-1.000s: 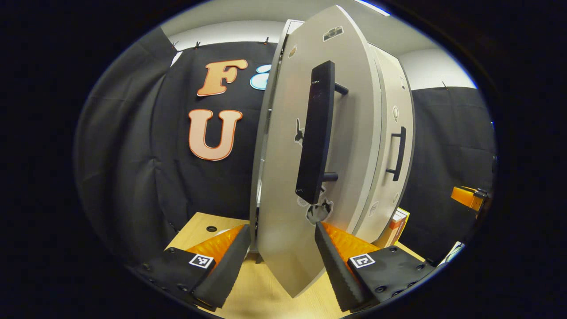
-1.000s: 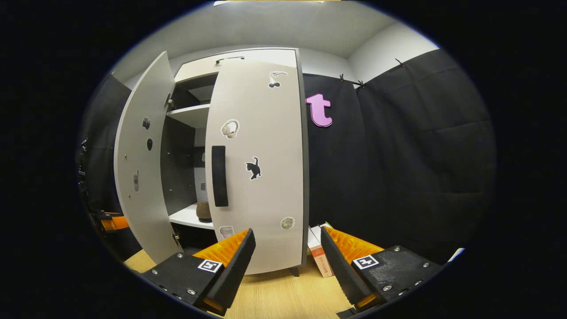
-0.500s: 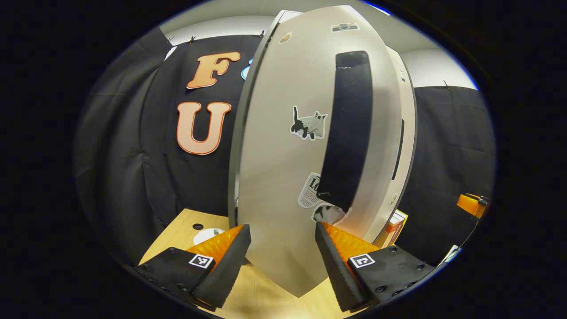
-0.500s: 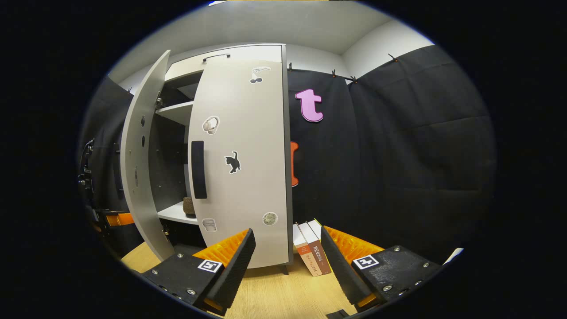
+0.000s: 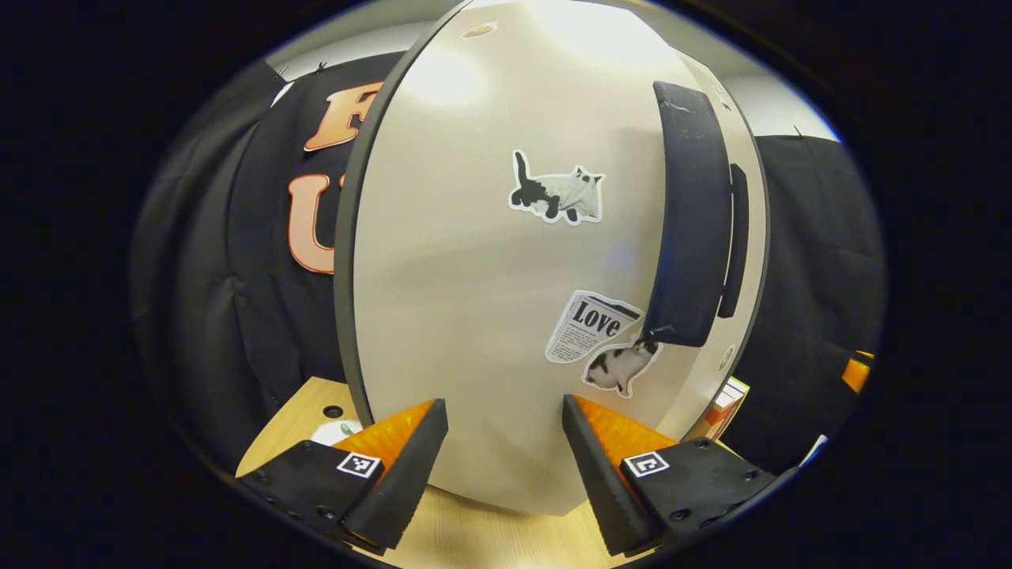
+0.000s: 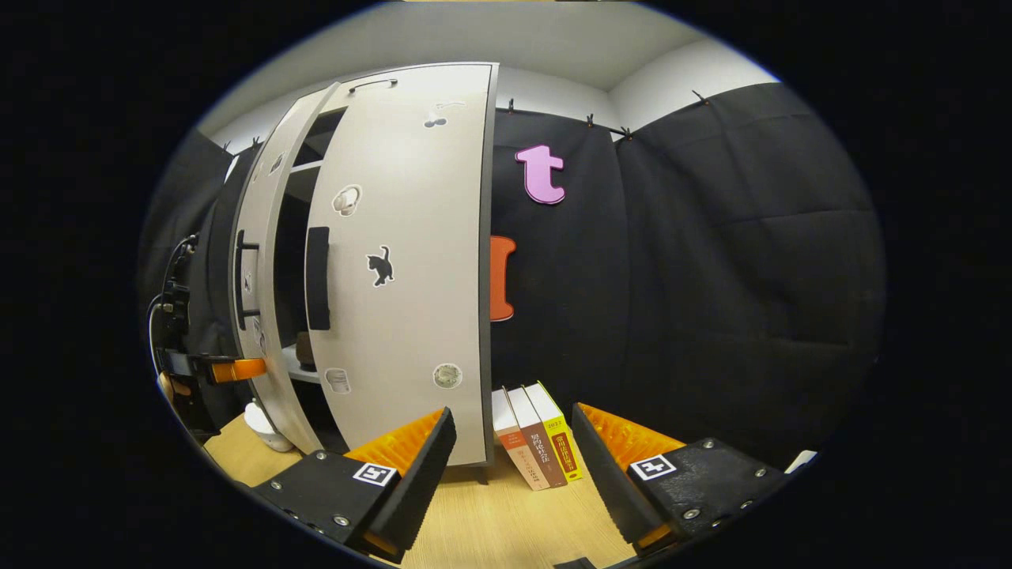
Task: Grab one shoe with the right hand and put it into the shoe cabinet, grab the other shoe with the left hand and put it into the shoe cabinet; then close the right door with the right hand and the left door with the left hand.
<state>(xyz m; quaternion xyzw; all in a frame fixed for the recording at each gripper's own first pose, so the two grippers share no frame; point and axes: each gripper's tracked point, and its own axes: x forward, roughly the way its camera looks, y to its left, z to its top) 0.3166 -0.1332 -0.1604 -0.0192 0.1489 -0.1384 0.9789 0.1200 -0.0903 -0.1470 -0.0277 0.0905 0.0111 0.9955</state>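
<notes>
My left gripper point(image 5: 504, 442) is spread wide with nothing between its fingers, and its tips sit right up against the outer face of the left door point(image 5: 474, 284), low on the panel beneath the stickers; whether they actually touch it I cannot tell. That door's tall black handle point(image 5: 689, 221) stands upright, up and to the right of my fingers, so the free edge is on that side and the hinge side is off to my left. Seen from my right gripper's view, the left door point(image 6: 254, 261) is not yet home: a dark gap stays open between it and the right door point(image 6: 403, 261), which looks nearly flush with the shoe cabinet point(image 6: 379, 83). A small dark shape, likely a shoe point(image 6: 302, 349), sits on a shelf in that gap. My right gripper point(image 6: 510, 454) is also spread and empty, standing back over the wooden table point(image 6: 490, 521), facing the row of books point(image 6: 538, 442) beside the cabinet. I judge the last push belongs to my left side, straight ahead into the panel
</notes>
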